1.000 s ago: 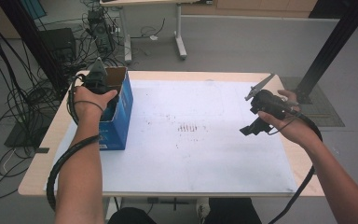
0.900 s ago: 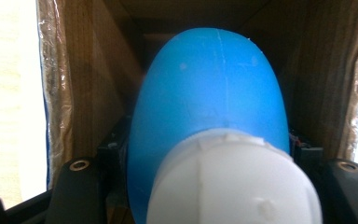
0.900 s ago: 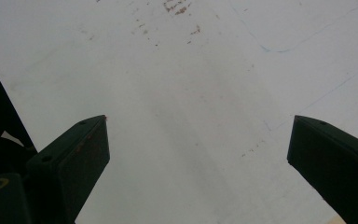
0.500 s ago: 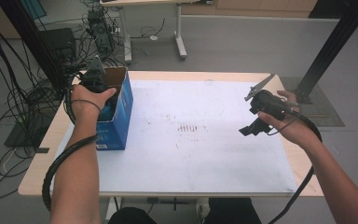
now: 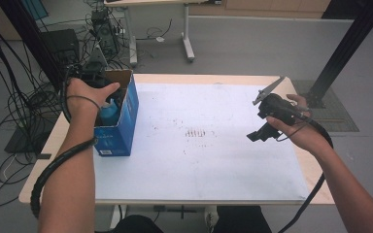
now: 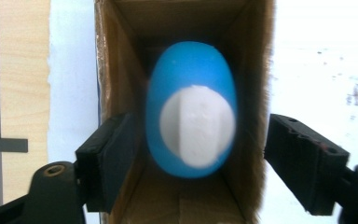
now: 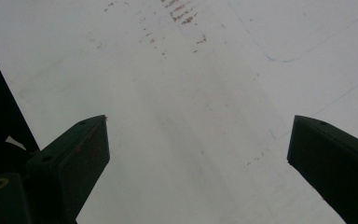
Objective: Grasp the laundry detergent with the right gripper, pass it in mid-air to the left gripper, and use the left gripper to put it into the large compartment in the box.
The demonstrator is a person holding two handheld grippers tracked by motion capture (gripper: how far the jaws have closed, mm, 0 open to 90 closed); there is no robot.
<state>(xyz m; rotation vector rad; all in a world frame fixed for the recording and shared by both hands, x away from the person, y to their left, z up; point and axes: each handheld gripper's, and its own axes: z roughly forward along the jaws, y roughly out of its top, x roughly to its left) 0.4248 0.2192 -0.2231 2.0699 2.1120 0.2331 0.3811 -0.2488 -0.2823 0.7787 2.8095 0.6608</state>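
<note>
A blue cardboard box [image 5: 120,130] stands open-topped at the table's left edge. Inside it, seen from above in the left gripper view, is a blue bottle [image 6: 191,79] with a white cap [image 6: 197,127]; its blue shoulder [image 5: 109,111] also peeks out in the high view. My left gripper [image 6: 200,161] hangs over the box mouth. Its jaws have just been opening and stand on either side of the bottle without pressing it. My right gripper [image 7: 198,154] is open above the white sheet [image 7: 182,93], nothing between its jaws; it is at the table's right [image 5: 262,128].
The white sheet [image 5: 209,160] covers most of the wooden table [image 5: 199,77] and bears faint reddish marks [image 5: 196,132]. Cables and equipment [image 5: 65,43] crowd the floor to the left. A black post [image 5: 349,43] stands at the right rear.
My left hand has risen a little above the box, and the bottle's blue shoulder now shows beneath it. The right hand has stayed where it was.
</note>
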